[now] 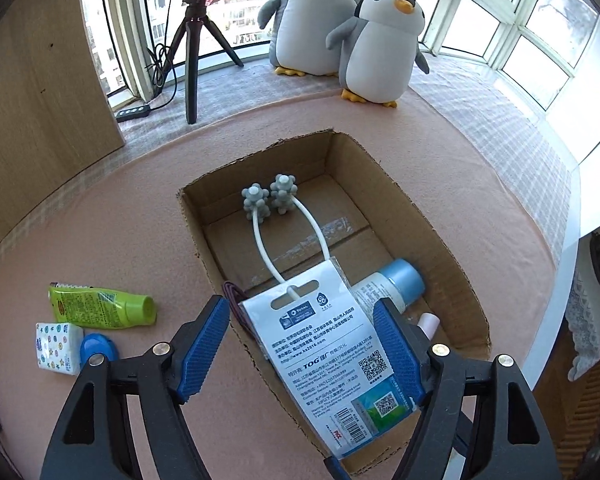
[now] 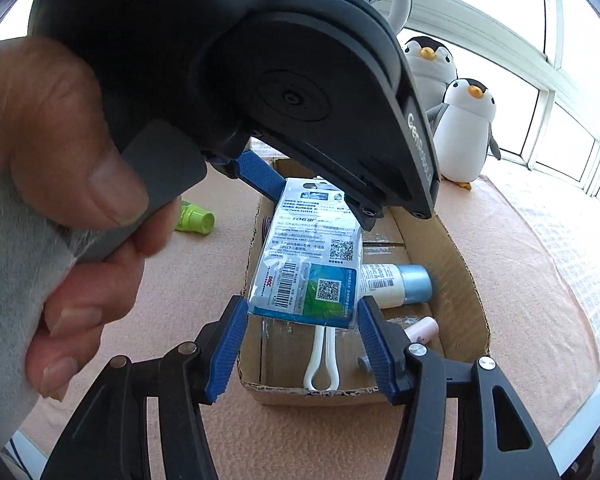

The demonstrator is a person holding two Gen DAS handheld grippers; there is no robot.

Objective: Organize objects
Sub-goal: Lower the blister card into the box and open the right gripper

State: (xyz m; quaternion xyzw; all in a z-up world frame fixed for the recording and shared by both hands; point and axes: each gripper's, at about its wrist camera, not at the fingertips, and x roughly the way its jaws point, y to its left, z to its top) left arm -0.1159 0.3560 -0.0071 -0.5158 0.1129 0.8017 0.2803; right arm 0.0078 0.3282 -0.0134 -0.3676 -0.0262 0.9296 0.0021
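Note:
A flat white packet [image 1: 328, 356] printed with text and barcodes hangs over the open cardboard box [image 1: 452, 280]. My right gripper [image 2: 302, 304] is shut on the packet's [image 2: 312, 248] lower end, both blue pads against its edges. My left gripper [image 1: 300, 308] straddles its other end with the jaws open; a gap shows beside the left pad [image 1: 204, 344]. In the right wrist view a hand [image 2: 60, 168] holds the left gripper's body, which hides one of its fingers. A white massager with grey knobbed balls [image 1: 270, 200] lies in the box under the packet.
The box also holds a blue-capped bottle [image 1: 396, 284] and a pink tube [image 2: 422, 330]. Left of the box on the pink cloth lie a green tube [image 1: 100, 304], a tissue pack [image 1: 58, 346] and a blue round thing [image 1: 98, 350]. Two plush penguins [image 1: 380, 48] and a tripod [image 1: 192, 60] stand by the window.

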